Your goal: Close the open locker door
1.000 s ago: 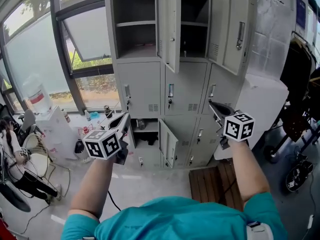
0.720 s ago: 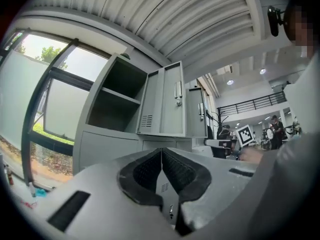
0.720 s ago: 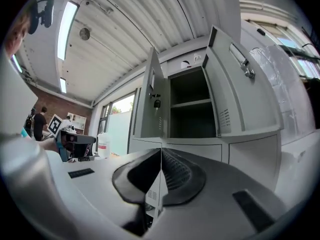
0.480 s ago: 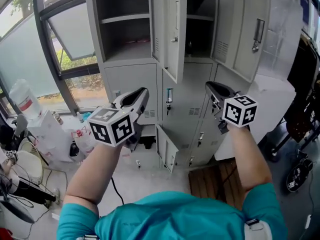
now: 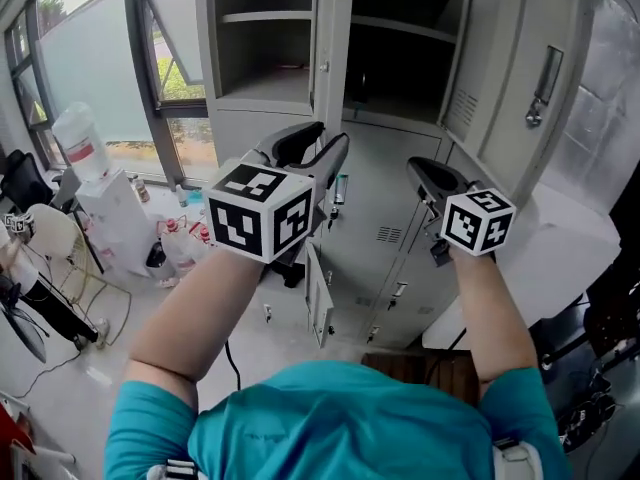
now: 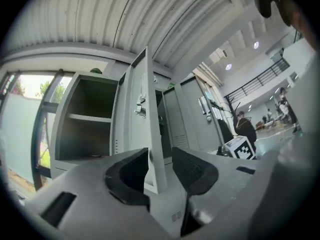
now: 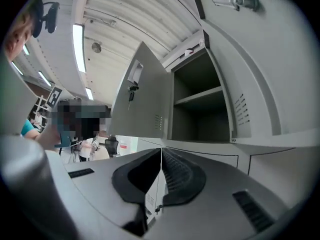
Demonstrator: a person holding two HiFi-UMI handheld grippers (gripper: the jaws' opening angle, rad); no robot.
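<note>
A grey bank of lockers (image 5: 390, 218) fills the head view. In the top row a narrow door (image 5: 333, 38) stands open edge-on between two dark compartments; another door (image 5: 520, 78) hangs open at the right, and a small one (image 5: 318, 293) low down. My left gripper (image 5: 325, 148) is raised below the middle door, apart from it, and its jaws are opening with nothing between them. In the left gripper view that door (image 6: 142, 119) shows beyond the gap of the left gripper (image 6: 160, 161). My right gripper (image 5: 420, 173) is shut and empty, seen also in its own view (image 7: 161, 159).
A large window (image 5: 90, 58) is at the left, with a water bottle (image 5: 82, 148) on a white stand and a chair (image 5: 40, 238) below it. A white cabinet (image 5: 560, 258) stands right of the lockers. A wooden pallet (image 5: 440, 368) lies on the floor.
The lockers have come much nearer and both grippers have risen towards the top row. The left gripper's jaws have parted; the right gripper's stay together.
</note>
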